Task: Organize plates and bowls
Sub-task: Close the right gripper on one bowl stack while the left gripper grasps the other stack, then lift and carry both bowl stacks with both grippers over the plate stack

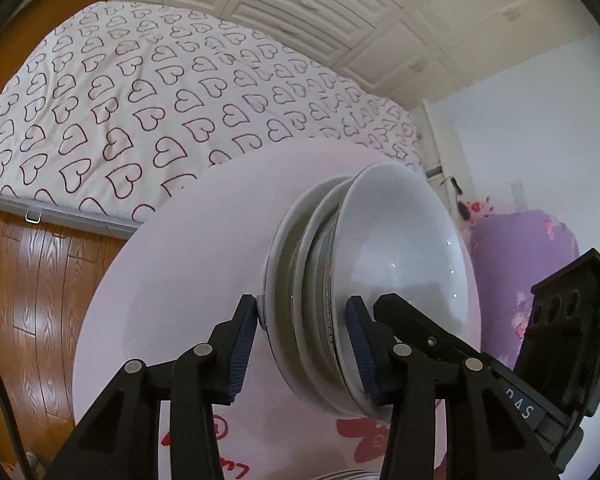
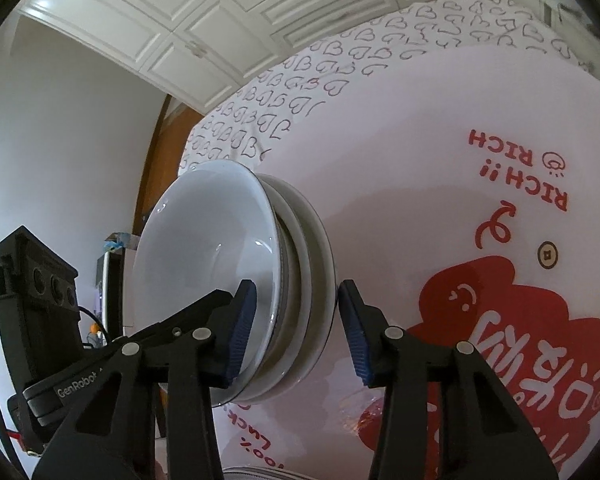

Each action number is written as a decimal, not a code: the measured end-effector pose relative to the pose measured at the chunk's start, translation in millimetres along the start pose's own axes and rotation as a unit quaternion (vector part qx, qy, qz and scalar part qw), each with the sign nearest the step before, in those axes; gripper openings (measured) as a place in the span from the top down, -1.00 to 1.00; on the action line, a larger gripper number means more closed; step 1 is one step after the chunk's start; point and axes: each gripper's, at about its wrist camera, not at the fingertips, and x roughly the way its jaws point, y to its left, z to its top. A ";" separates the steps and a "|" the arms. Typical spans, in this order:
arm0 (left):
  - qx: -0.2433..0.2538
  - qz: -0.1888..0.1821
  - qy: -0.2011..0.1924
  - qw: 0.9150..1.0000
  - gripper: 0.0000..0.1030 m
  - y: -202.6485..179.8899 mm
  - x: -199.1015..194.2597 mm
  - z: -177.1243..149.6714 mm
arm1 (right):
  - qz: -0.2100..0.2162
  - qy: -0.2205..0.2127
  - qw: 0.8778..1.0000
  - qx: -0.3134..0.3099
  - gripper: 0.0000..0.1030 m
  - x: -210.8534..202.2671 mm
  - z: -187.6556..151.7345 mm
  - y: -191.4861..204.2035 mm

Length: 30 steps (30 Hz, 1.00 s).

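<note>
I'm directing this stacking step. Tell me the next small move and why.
Probably close both grippers a little. The left gripper and right gripper straddle opposite edges of the stack of plates and bowls on the round table, with some fingers apparently short of contact.

The left hand-held gripper is made of black plastic. Its two fingers have dark blue pads with tiny ridges. Round silver pins sit on the black arms behind them. The right hand-held gripper looks the same, with black arms, blue ridged pads and silver pins. Seen from the right wrist, the other tool's black body has white letters that read "GenRobot" and a black block with three round holes.
</note>
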 end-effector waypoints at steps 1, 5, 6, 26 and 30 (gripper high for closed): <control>-0.001 -0.001 -0.001 1.000 0.22 0.5 0.3 -2.5 | -0.002 0.000 1.000 0.000 0.16 -0.5 -0.9 0.8; -0.001 0.002 -0.004 1.000 0.21 -4.1 -6.8 -10.4 | -0.011 0.001 1.000 -0.005 0.16 2.0 -1.8 5.2; -0.001 0.004 -0.005 1.000 0.21 -6.6 -7.0 -11.2 | -0.010 0.001 1.000 -0.003 0.16 1.5 -2.1 5.1; 0.011 -0.011 -0.018 1.000 0.23 -21.9 -41.9 -53.8 | -0.010 -0.024 1.000 -0.011 0.16 -33.7 -14.0 6.0; 0.014 -0.010 -0.019 1.000 0.23 -30.9 -56.7 -72.8 | -0.011 -0.030 0.999 -0.007 0.16 -49.6 -23.9 4.7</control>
